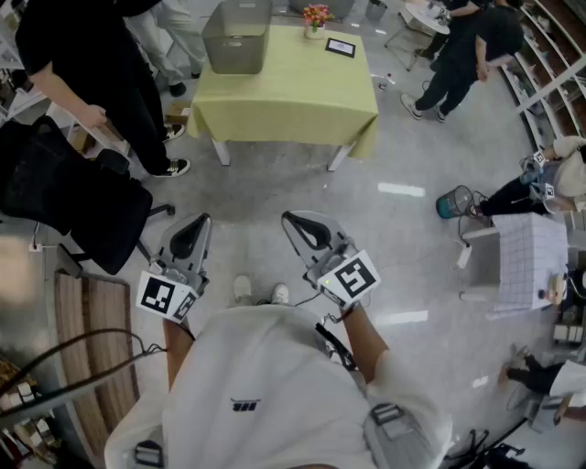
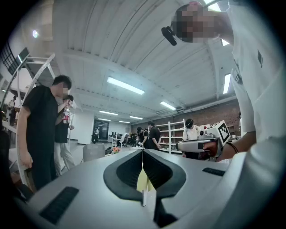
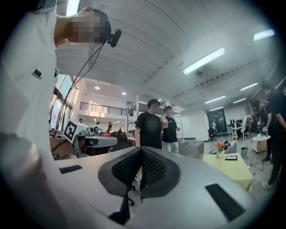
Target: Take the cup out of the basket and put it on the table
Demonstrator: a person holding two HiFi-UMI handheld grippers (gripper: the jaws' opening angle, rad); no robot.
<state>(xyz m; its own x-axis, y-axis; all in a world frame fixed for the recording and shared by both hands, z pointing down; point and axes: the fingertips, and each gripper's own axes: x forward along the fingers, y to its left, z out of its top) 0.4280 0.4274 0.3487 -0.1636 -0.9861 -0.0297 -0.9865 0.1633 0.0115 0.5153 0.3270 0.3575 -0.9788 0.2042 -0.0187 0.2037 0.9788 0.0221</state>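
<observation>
Basket (image 1: 236, 37) on table (image 1: 284, 101), far-left corner; flowers (image 1: 316, 16) just right of it; card (image 1: 340, 48) further right.

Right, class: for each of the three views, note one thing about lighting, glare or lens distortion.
Head view: bright reflections glare off the glossy floor. Left gripper view: fisheye curves the ceiling, the corners go black, and the strip light is blown out. Right gripper view: same black corners, and the windows are overexposed.

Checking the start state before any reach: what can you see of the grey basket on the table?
The grey basket is a box-shaped, open-topped bin with slightly tapered, semi-translucent walls, plastic by its look. In the head view it stands upright at the far left corner of the yellow-green tablecloth and touches nothing else. What it holds cannot be made out from here.
</observation>
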